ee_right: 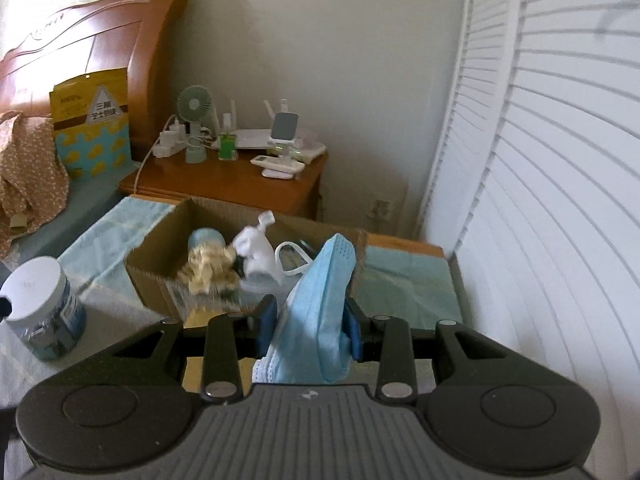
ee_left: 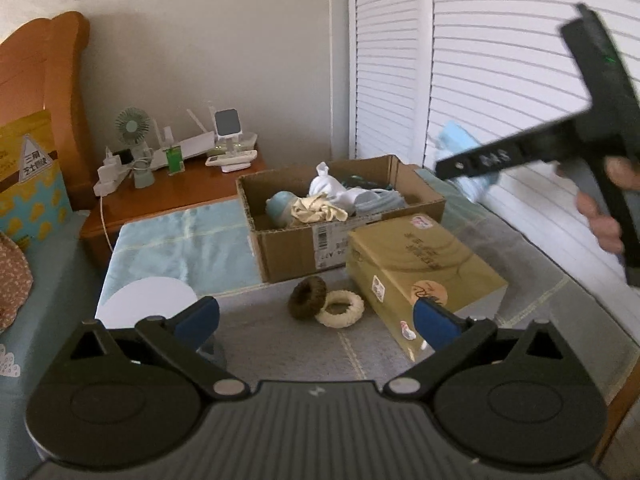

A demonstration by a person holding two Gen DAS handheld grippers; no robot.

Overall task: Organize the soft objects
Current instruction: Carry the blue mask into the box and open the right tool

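Observation:
An open cardboard box (ee_left: 292, 248) on the bed holds a white cloth (ee_left: 326, 188), a cream scrunchie (ee_left: 316, 208) and other soft items; it also shows in the right wrist view (ee_right: 156, 268). My right gripper (ee_right: 310, 330) is shut on a light blue face mask (ee_right: 320, 304), held up above and near the box's front edge; it shows at the right in the left wrist view (ee_left: 456, 168). My left gripper (ee_left: 316, 320) is open and empty, low over the bed, behind a brown hair ring (ee_left: 306, 296) and a cream hair ring (ee_left: 340, 308).
A closed yellow-green carton (ee_left: 420, 276) lies right of the rings. A white-lidded jar (ee_right: 40, 312) stands at the left. A wooden nightstand (ee_right: 224, 188) with a fan and chargers is behind. White louvred doors (ee_right: 560, 200) run along the right.

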